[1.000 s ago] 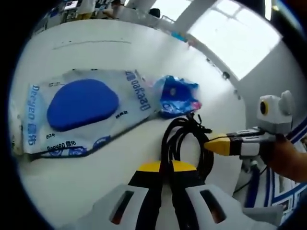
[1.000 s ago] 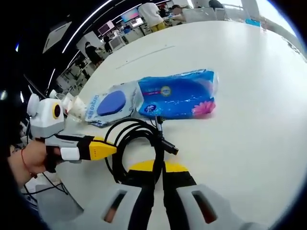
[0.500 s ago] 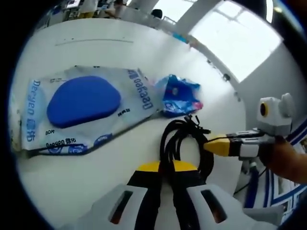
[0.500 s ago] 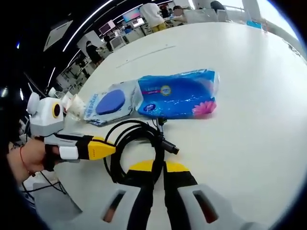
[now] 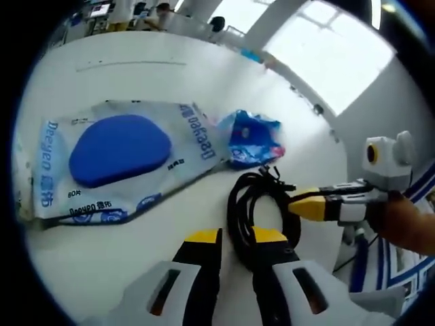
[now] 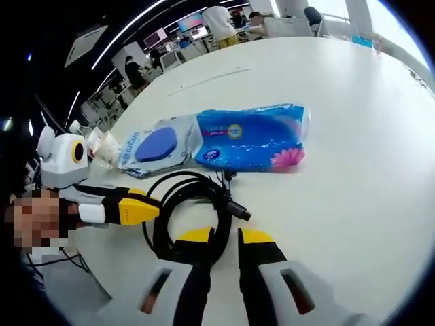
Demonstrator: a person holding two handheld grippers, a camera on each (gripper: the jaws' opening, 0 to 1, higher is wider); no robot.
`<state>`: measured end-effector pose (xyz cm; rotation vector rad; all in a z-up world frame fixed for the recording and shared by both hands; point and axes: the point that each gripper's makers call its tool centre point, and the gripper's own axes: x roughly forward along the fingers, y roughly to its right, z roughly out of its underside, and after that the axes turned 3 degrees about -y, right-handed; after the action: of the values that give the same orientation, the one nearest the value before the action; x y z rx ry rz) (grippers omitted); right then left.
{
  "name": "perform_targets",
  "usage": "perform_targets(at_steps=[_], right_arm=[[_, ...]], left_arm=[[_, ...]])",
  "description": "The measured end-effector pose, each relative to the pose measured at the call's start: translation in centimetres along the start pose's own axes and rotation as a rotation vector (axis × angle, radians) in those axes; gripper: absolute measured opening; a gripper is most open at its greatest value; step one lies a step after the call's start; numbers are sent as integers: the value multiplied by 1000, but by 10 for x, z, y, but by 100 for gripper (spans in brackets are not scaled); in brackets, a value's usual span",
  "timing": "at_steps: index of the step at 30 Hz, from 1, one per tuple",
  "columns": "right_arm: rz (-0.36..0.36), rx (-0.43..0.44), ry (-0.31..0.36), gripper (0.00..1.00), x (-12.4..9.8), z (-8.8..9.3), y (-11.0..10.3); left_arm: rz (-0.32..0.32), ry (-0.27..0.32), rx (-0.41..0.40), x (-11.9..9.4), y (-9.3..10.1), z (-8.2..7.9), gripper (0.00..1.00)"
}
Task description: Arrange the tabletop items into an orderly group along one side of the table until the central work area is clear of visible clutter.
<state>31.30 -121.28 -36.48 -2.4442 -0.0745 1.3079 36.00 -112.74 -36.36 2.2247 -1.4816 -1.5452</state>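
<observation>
Wipes pack (image 5: 112, 166) lies at your left on the white table (image 6: 353, 156), the blue tissue pack (image 6: 251, 136) touching its right end. Just below, the coiled black cable (image 6: 187, 210) sits between your left gripper (image 5: 236, 239) and right gripper (image 6: 224, 238), both narrowly parted around its loop.

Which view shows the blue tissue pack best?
The right gripper view: the blue tissue pack lies whole, side-on, its print visible. In the left gripper view it is small and end-on, beyond the wet-wipes pack.
</observation>
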Motion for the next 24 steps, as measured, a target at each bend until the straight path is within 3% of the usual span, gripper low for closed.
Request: perform_targets(at_steps=[14,24], right_arm=[[-13,-36,26,22,-5,-3,-3],[-37,-81,51,36,-11,-6,-8]], left_arm=[[19,27,43,-10,6,-4,28],[43,52,66,-22,8,-5,41]])
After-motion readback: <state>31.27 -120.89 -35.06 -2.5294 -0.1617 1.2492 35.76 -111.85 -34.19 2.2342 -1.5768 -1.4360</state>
